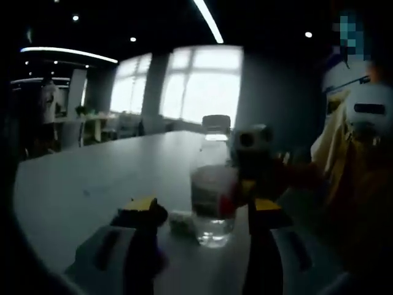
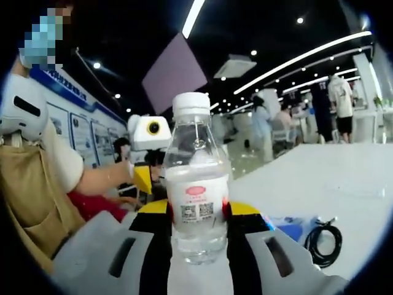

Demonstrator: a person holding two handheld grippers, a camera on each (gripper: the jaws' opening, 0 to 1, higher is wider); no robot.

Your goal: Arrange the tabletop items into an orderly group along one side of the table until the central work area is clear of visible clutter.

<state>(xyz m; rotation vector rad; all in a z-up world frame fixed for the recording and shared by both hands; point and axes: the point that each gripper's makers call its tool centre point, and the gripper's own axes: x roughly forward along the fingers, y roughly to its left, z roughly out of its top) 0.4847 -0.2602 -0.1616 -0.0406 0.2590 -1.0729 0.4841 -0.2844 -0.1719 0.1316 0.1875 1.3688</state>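
Observation:
A clear water bottle (image 2: 196,184) with a white cap and a pale label stands upright between the jaws of my right gripper (image 2: 198,212), which is shut on its lower body. In the left gripper view the same bottle (image 1: 212,203) stands on the pale table (image 1: 92,184) just ahead of my left gripper (image 1: 202,208). That gripper is open and holds nothing. The right gripper (image 1: 242,187) reaches in from the right onto the bottle. Beyond the bottle in the right gripper view, the left gripper (image 2: 144,175) faces me. A small white scrap (image 1: 180,222) lies by the bottle's base.
A coiled black cable (image 2: 322,243) and a blue item (image 2: 288,227) lie on the table (image 2: 344,178) to the right of the bottle. A person in tan clothes (image 2: 31,184) stands close at the table's edge. Other desks and people are far behind.

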